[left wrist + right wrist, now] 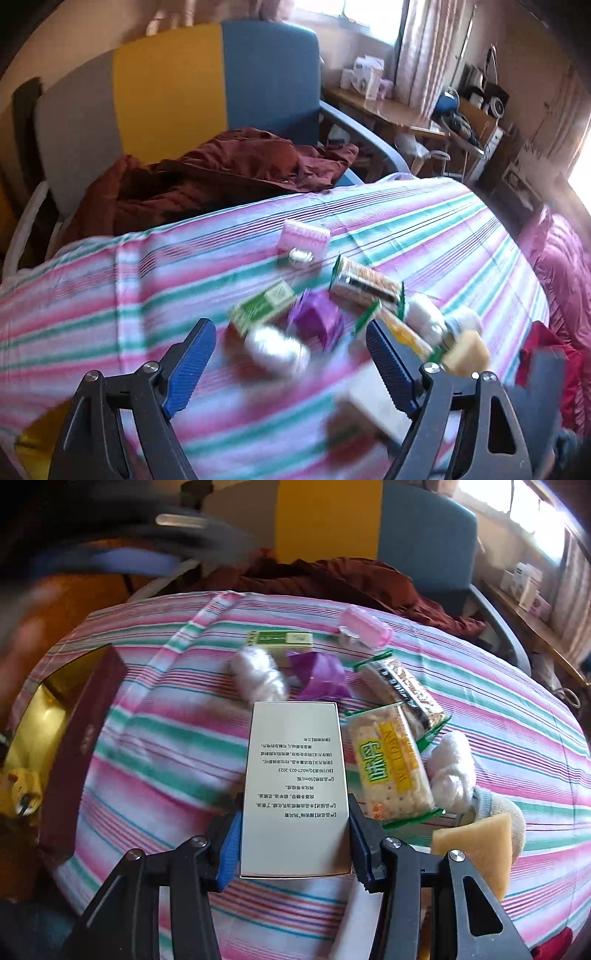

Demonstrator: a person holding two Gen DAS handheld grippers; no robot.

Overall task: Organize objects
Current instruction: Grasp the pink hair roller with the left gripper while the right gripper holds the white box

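Note:
In the right wrist view my right gripper (293, 834) is shut on a white printed box (295, 775), one blue pad against each long side, just above the striped cloth (166, 738). Beside the box lie a yellow cracker packet (388, 764), a dark cracker packet (402, 686), a purple wrapper (321, 675), a green box (280, 640), a pink roller (365, 627), white rolls (258, 675) and a sponge (476, 845). In the blurred left wrist view my left gripper (291, 354) stands open above the cloth, with a white roll (277, 350) below the gap and nothing held.
A maroon box with a gold inside (85, 738) lies open at the table's left edge. Behind the table stands a grey, yellow and blue chair (166, 92) with a maroon jacket (207, 173) on it. A cluttered wooden desk (388, 110) is at the far right.

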